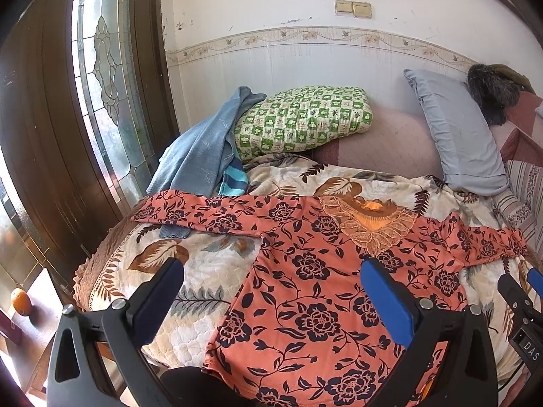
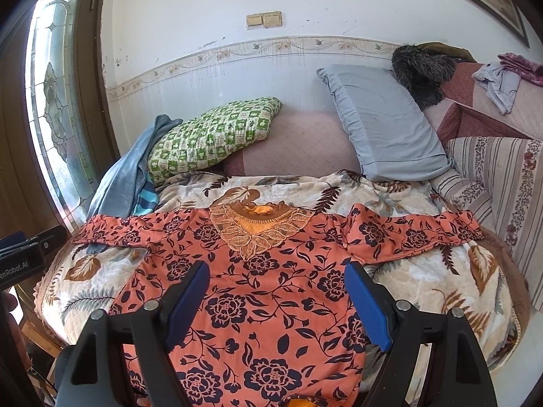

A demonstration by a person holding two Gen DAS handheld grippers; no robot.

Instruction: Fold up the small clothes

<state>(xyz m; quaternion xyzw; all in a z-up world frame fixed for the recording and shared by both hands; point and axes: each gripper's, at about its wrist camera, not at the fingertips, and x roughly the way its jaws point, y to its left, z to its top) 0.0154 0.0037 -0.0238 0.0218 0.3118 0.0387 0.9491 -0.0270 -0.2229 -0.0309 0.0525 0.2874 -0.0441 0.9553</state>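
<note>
Spreading it flat was the point: the orange long-sleeved blouse with dark navy flowers and a lace neckline [image 2: 271,291] lies face up on the cream leaf-print quilted blanket [image 1: 190,271], both sleeves stretched straight out to the sides, so every fold line is easy to reach. The neckline points away from you, toward the green-and-white checked cushion [image 1: 302,118]; the hem comes toward you, off the bottom of both views.

Your left gripper [image 1: 271,285] hovers above the blouse's left side with its jaws spread wide, holding nothing. Your right gripper [image 2: 276,288] hangs over the chest below the lace, jaws likewise spread and empty.

No fold looks started. A likely first step is bringing a sleeve in across the body. The far end of the left sleeve lies over a corner of blue-grey cloth [image 1: 174,230] trailing from beside the cushion, so pinch only the orange layer there.
</note>
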